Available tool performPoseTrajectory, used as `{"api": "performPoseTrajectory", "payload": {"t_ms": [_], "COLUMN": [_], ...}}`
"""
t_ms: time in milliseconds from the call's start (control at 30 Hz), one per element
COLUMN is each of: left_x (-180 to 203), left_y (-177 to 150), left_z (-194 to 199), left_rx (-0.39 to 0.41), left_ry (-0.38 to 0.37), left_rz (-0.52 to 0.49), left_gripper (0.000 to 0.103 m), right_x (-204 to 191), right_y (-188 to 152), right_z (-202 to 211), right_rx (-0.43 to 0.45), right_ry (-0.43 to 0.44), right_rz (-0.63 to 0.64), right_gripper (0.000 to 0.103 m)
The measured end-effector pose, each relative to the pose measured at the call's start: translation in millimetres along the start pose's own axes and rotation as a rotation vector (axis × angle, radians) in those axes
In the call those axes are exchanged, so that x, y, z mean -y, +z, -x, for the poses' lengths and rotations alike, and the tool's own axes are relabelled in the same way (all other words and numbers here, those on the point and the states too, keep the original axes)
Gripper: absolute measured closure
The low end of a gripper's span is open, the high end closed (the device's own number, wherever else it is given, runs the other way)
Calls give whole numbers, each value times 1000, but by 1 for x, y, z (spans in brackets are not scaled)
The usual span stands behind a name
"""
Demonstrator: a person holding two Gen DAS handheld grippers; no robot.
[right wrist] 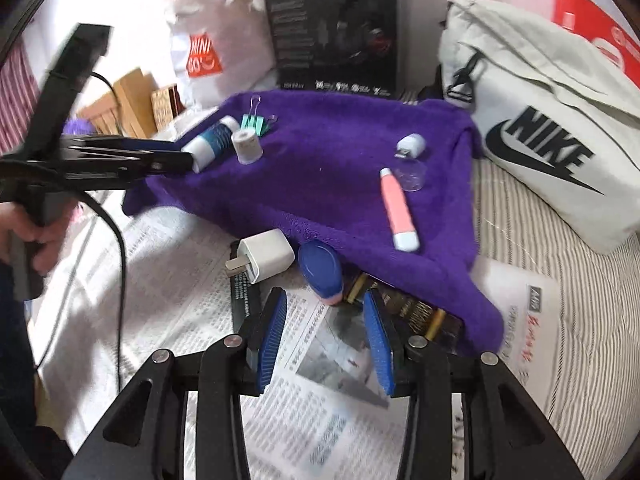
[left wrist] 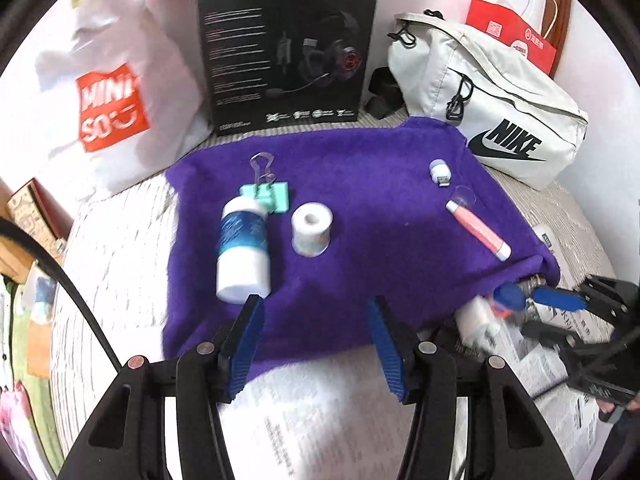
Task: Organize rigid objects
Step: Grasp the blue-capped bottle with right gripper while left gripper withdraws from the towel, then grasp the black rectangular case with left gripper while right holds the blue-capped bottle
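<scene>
1. Fingers of left gripper (left wrist: 316, 308) stand apart w/ nothing between them, only purple cloth (left wrist: 360, 240) under the gap; left pad tip is just beside the bottle base.
2. Fingers of right gripper (right wrist: 326, 300) are narrower but also apart, nothing held; they hang over newspaper (right wrist: 320, 400), near the blue cap.
3. Bottle (left wrist: 243, 248), white w/ blue label, lies on its side on the cloth, left part.
4. Green clip (left wrist: 266, 196) lies behind the bottle, touching or nearly so; cannot tell which.
5. Tape roll (left wrist: 312, 229), white, stands on its end just right of bottle, apart from it.
6. USB plug (left wrist: 439, 172), small and white, lies on the cloth's far right part; a clear round lid (left wrist: 462, 196) is near it.
7. Pink tube (left wrist: 478, 230) lies diagonal on the cloth, right side, one end touching the clear lid.
8. Charger (right wrist: 264, 256), white, prongs to the left, lies on the newspaper at the cloth's near edge.
9. Blue cap (right wrist: 320, 266) is just right of charger, partly under the cloth edge.
10. Dark box w/ gold print (right wrist: 416, 312) sticks out from under the cloth, beside the right finger.
11. Behind the cloth: white shop bag (left wrist: 112, 92), black headset box (left wrist: 286, 48), white Nike bag (left wrist: 500, 104).
12. Person's hand (right wrist: 36, 232) grips the left gripper's handle, seen in right wrist view.
</scene>
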State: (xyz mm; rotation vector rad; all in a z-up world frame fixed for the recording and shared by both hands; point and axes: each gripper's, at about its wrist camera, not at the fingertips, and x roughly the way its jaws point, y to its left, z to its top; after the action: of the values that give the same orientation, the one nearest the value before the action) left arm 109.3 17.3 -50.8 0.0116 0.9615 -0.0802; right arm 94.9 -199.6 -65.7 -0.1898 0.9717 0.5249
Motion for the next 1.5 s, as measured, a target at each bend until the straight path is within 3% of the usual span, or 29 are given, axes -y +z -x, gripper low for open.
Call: {"api": "performPoseTrajectory", "payload": {"t_ms": [500,767,933,1167,1500], "left_x": [-34,-23,-3,54,99], "left_y": [-46,-51,-48,-46,-41], "left_z": [-4,-4,-5,-12,-27], "left_rx": [-41,-47,-47,-69,-112], "left_ry": [-11,-31,-74,-145,-161], "left_rz": [106,78,62,-1,6], "left_gripper": [52,52,52,51,48], "right_x": [-20,-13,0,28,44], "right_y": [15,8,-6,-37,-64], "right_z": [-45,-28,-2,30,53], "right_rx": [-58,-38,-26,-12,38], "right_ry": [-21,-28,-59,-91,-126], "right_rz": [113,73,23,-87,-182], "right_gripper": [82,83,83,83,83]}}
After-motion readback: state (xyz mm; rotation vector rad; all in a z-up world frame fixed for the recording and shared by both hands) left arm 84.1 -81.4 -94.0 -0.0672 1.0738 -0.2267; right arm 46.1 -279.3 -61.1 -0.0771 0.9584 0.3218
